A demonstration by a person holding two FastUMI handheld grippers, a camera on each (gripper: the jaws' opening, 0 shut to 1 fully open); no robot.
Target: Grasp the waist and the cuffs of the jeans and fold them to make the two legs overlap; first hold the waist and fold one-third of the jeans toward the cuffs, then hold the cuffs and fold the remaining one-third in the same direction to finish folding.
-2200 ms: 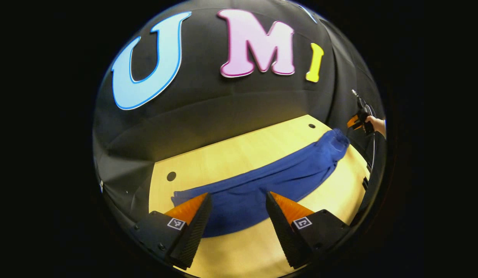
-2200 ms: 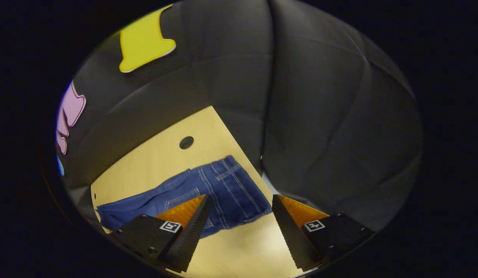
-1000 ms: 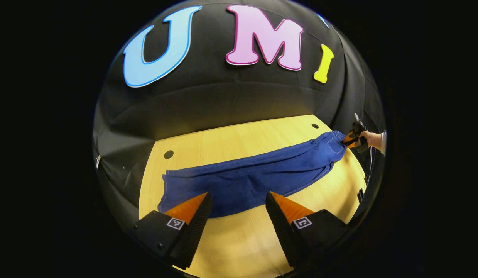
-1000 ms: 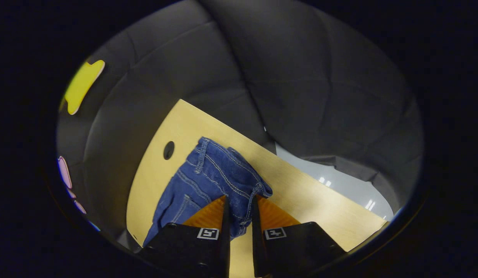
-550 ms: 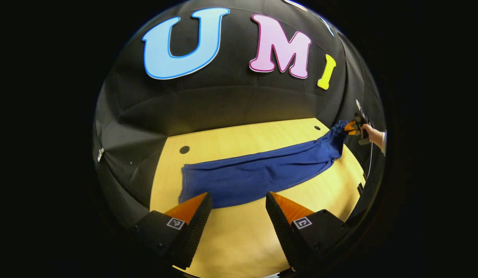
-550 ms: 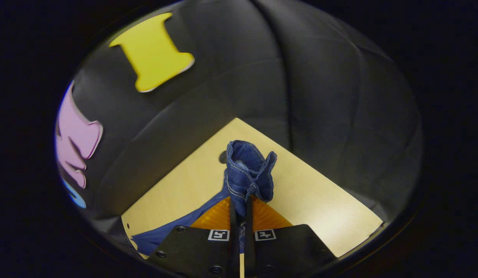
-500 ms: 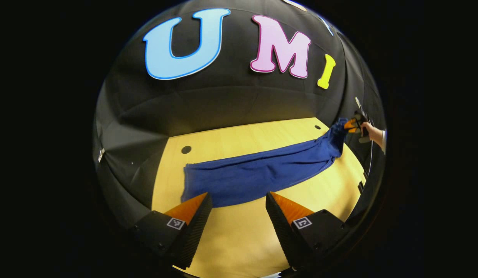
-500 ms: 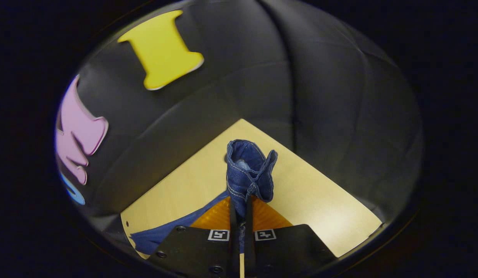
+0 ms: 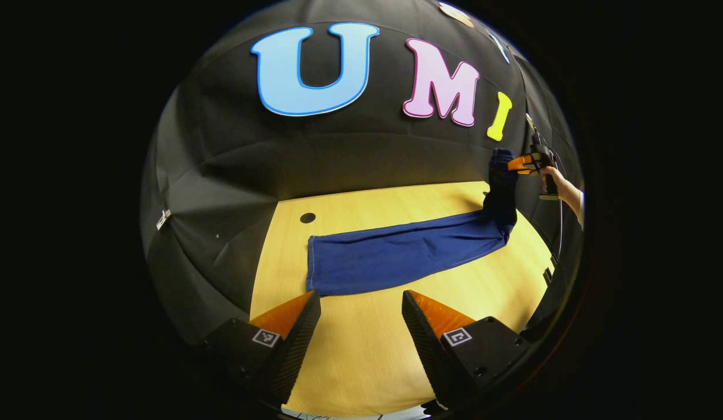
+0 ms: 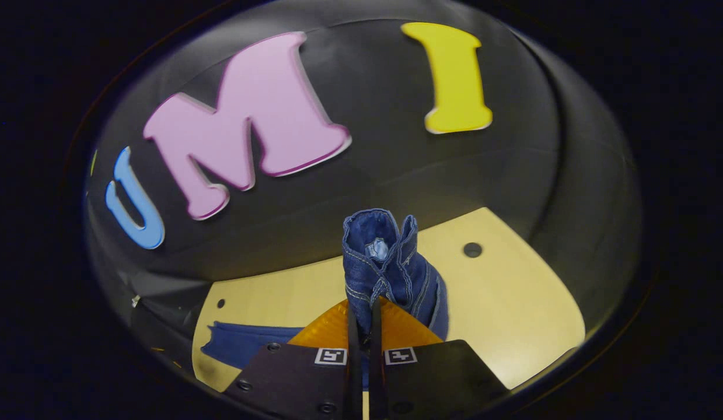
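The blue jeans lie stretched across the wooden table, legs overlapped, with the cuffs at the left end near a hole. In the left gripper view my left gripper hovers open over bare table in front of the cuffs, touching nothing. At the far right a hand holds my right gripper, shut on the waist, which it has raised off the table. In the right gripper view the bunched waist stands up between the closed fingers of the right gripper, and the legs trail away at lower left.
The table has round cable holes near its back edge. Black cloth walls close in the table on the back and both sides. Bare wood lies in front of the jeans.
The right gripper closed on the waist about a second ago and has since lifted it higher and turned toward the back wall. The left gripper drew back from the jeans, still open.
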